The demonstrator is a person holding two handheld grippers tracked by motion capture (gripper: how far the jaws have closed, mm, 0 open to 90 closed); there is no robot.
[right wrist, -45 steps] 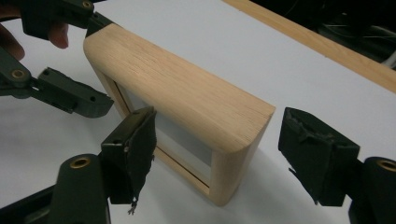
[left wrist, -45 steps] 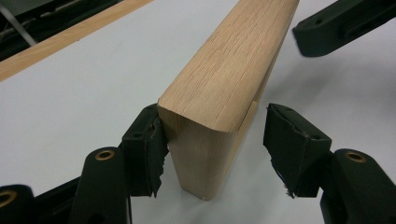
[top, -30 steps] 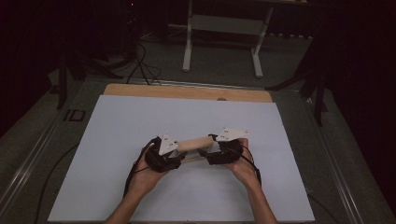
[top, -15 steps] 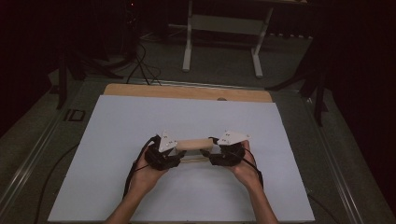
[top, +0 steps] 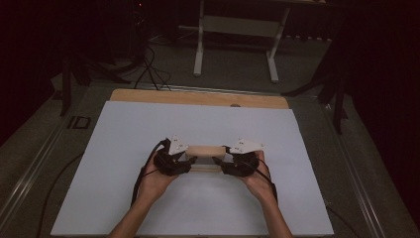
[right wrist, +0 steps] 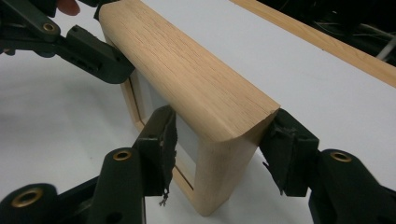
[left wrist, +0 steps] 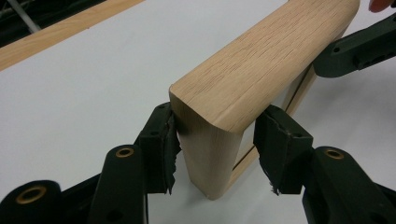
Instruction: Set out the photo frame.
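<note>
In the lower middle of the high view, 2 grippers, the left gripper and the right gripper, clamp opposite ends of the upright wooden frame, the right jaws having just closed on it and the left pads seemingly touching, probably to keep it balanced on the white board.

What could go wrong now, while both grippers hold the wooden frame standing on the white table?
1. In the left gripper view, the left gripper grips only the corner of the wooden frame; one pad looks slightly apart, so it may slip.
2. The right gripper has just been closing on the opposite corner; uneven pressure might twist the frame.
3. The frame stands on its thin edge on the white table, so it may tip if released.
</note>
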